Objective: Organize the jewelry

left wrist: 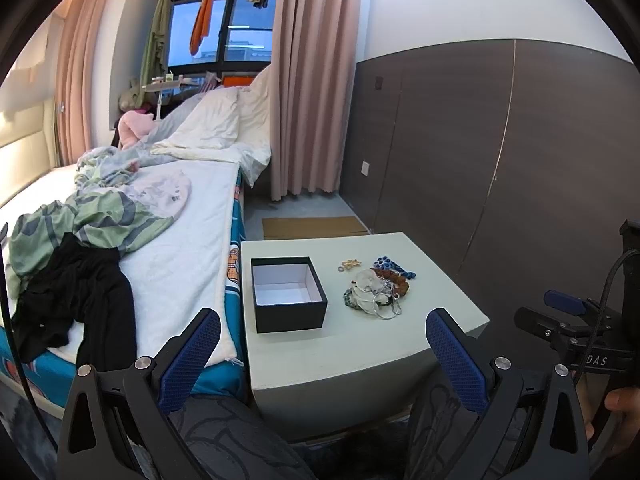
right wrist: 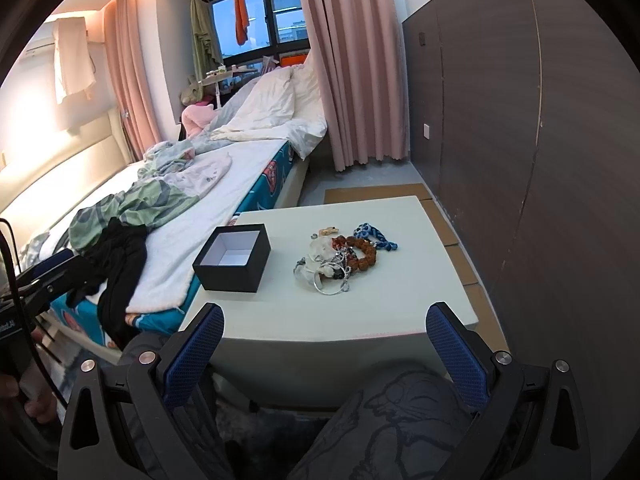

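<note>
Left hand-held gripper (left wrist: 323,334) gaping, right view alone shows hung shirt (right wrist: 72,60)

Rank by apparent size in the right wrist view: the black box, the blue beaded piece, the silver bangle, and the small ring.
Largest to smallest:
1. black box
2. blue beaded piece
3. silver bangle, close to the blue piece in extent, so that order is unsure
4. small ring
</note>
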Tool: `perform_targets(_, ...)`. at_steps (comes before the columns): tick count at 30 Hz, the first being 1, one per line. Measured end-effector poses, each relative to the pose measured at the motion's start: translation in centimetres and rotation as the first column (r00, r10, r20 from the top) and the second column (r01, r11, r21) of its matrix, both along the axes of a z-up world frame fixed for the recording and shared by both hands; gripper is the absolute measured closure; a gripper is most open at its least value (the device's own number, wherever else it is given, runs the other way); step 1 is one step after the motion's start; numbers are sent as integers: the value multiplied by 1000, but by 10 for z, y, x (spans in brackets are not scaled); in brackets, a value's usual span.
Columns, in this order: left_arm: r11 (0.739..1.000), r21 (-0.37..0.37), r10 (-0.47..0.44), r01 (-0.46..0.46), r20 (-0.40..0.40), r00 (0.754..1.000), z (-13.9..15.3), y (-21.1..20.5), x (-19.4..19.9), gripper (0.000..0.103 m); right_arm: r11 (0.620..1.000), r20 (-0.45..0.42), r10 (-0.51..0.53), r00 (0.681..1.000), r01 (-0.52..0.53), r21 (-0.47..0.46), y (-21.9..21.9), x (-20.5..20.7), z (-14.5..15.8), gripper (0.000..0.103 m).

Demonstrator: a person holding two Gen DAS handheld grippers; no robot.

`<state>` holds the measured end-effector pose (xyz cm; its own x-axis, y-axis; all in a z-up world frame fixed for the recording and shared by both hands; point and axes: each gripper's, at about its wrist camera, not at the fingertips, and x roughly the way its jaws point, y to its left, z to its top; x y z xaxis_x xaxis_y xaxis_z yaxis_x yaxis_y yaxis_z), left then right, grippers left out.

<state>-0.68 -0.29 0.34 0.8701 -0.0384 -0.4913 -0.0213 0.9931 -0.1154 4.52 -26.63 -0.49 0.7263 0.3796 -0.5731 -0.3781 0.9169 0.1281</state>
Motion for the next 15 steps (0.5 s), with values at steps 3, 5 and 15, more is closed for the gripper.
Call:
perform_targets(3,1000,-2,0,0,0,1000,0,-1,0,1,1000,4,2,1000,-2,-4,2,-1,1,1)
perform_targets(5,1000,-2,-1,1,2,1000,0,1,-1,1,1000,5,2,1000,-2,-5,1,0,0,1)
perform_targets(15,1000,-4,-2,2,9,1000,0,-1,-4,1,1000,7,2,1000,-2,-5,0,0,1,1)
